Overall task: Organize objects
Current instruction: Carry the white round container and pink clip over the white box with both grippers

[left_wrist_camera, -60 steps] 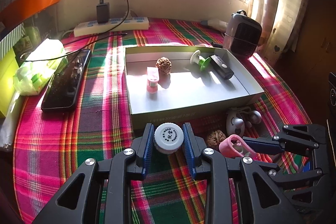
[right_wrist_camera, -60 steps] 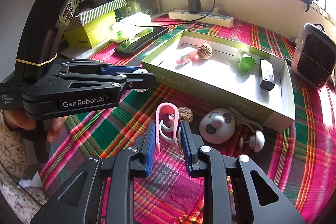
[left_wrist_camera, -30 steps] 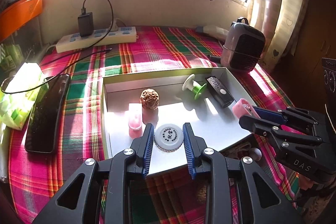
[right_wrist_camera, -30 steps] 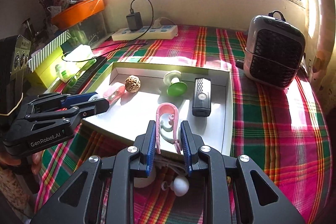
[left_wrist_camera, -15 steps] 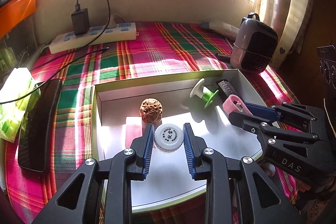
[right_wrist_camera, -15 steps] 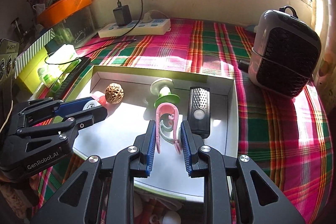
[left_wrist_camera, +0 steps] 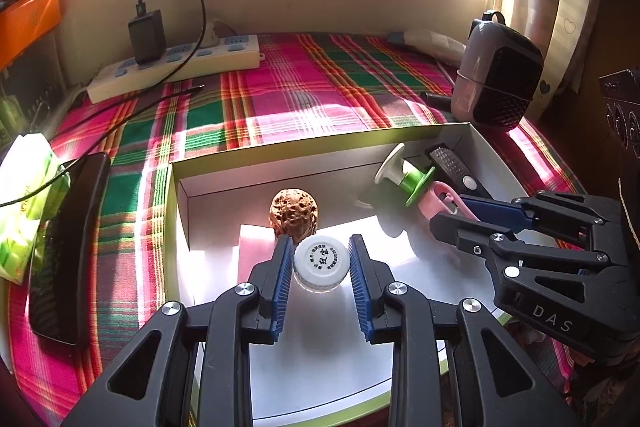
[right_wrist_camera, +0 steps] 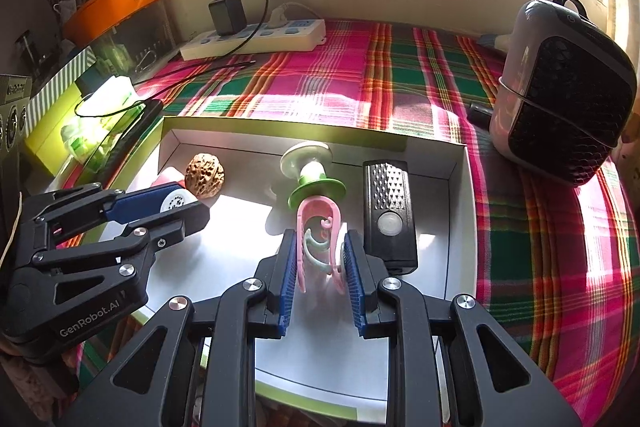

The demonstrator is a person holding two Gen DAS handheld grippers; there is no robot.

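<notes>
A shallow white box [left_wrist_camera: 182, 183] [right_wrist_camera: 460, 195] with a green rim lies on the plaid cloth. My left gripper [left_wrist_camera: 320, 261] is shut on a small white-capped jar [left_wrist_camera: 321, 261] and holds it low inside the box, just in front of a walnut [left_wrist_camera: 294, 213] and a pink block [left_wrist_camera: 254, 255]. My right gripper [right_wrist_camera: 319, 257] is shut on a pink clip [right_wrist_camera: 318, 227] inside the box, between a green-and-white spool [right_wrist_camera: 312, 173] and a black remote [right_wrist_camera: 390, 215]. Each gripper shows in the other's view, the right [left_wrist_camera: 452, 211] and the left [right_wrist_camera: 176, 205].
A grey heater [right_wrist_camera: 564, 87] stands right of the box. A power strip [left_wrist_camera: 172, 65] with a charger lies at the back. A black phone [left_wrist_camera: 66, 247] and a green packet [left_wrist_camera: 24, 203] lie left of the box. An orange tray [right_wrist_camera: 116, 5] sits far left.
Both grippers carried their objects from the cloth in front of the box over its near wall and lowered them inside, toward the walnut and the spool.
</notes>
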